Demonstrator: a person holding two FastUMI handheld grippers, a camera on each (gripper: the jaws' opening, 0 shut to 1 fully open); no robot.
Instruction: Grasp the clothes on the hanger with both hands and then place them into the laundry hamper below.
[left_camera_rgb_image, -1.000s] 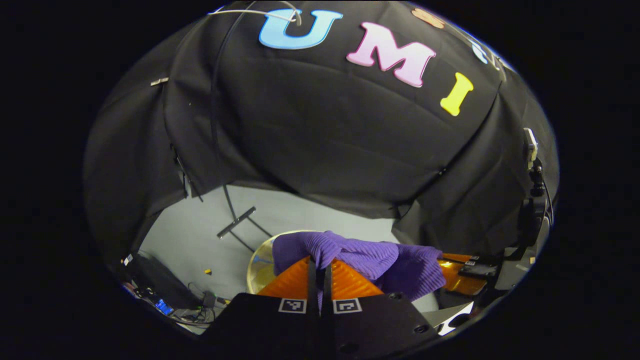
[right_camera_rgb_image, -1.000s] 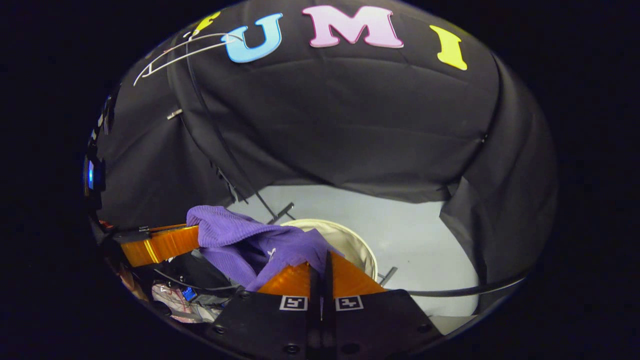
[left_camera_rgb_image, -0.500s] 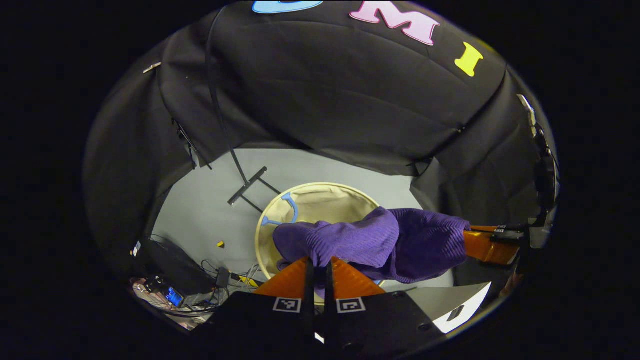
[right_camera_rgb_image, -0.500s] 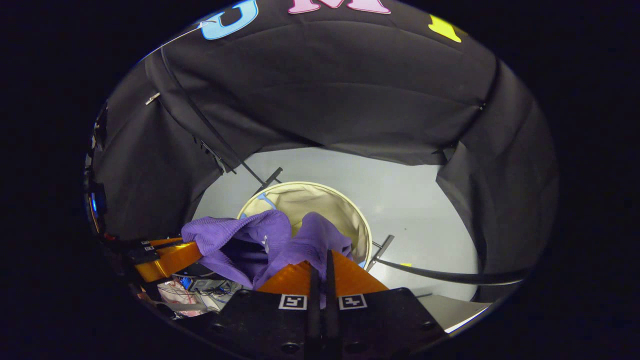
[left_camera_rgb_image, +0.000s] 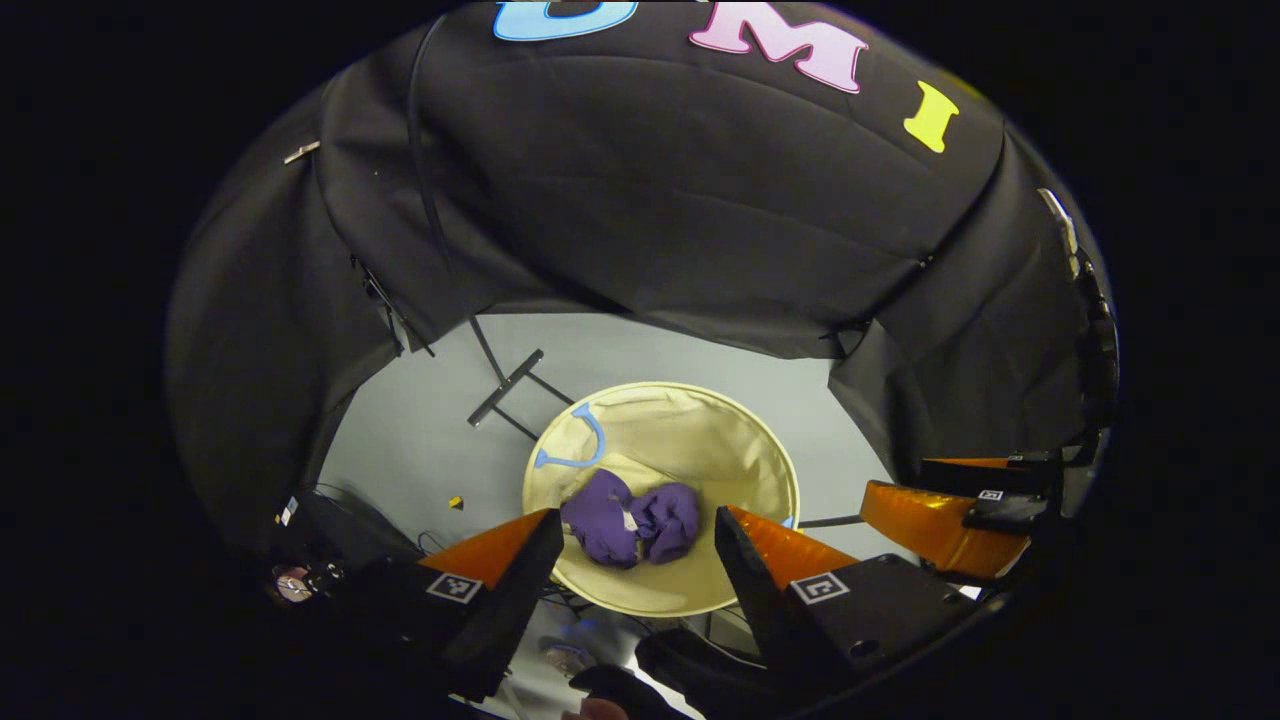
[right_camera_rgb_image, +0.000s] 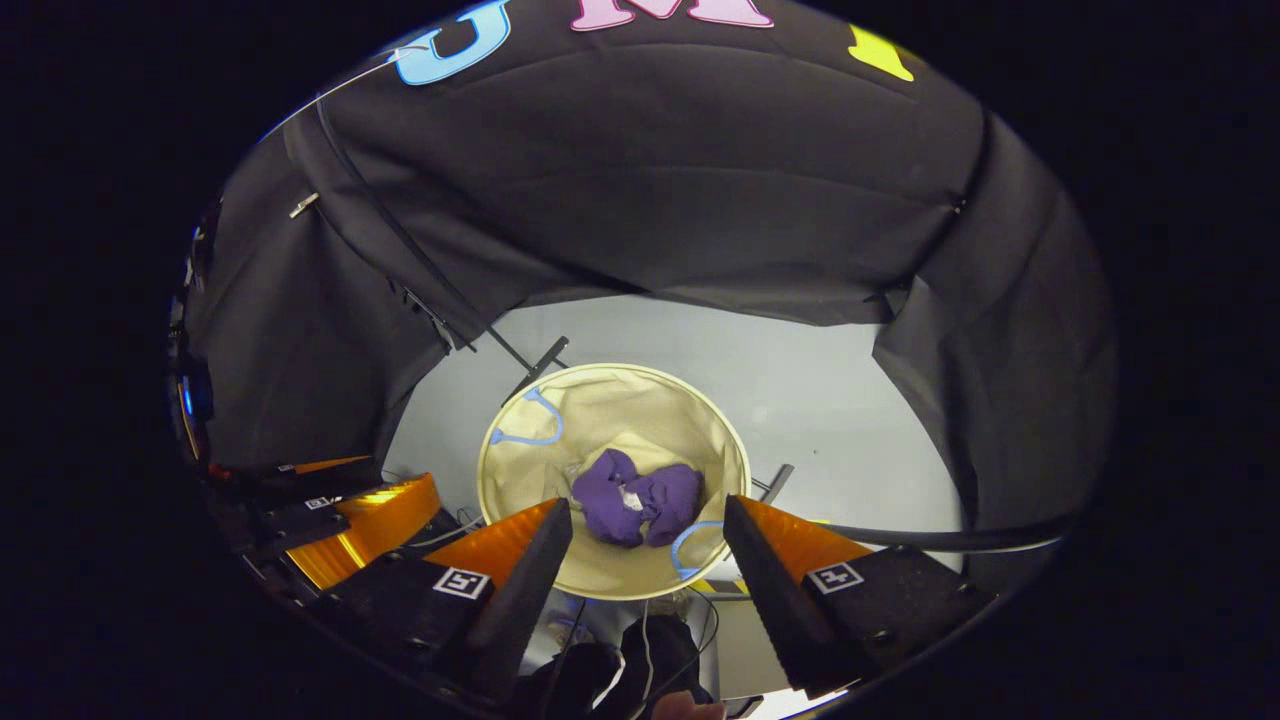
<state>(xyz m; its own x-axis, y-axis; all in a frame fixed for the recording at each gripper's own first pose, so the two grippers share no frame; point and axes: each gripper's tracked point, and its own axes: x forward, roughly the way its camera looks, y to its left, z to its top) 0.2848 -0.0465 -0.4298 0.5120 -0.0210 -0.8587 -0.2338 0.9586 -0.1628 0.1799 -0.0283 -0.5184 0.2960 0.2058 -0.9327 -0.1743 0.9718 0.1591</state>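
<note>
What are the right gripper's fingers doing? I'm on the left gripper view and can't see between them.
Observer: In the right gripper view, the right gripper has its fingers spread wide, with nothing between them.
Operator: Any handle on the hamper's near side?
Observer: Yes, a blue handle loops on the near wall of the hamper, just beside the purple sweater.
Operator: Anything on the floor to that side?
Observer: A black rod runs across the floor to the right of the hamper.
</note>
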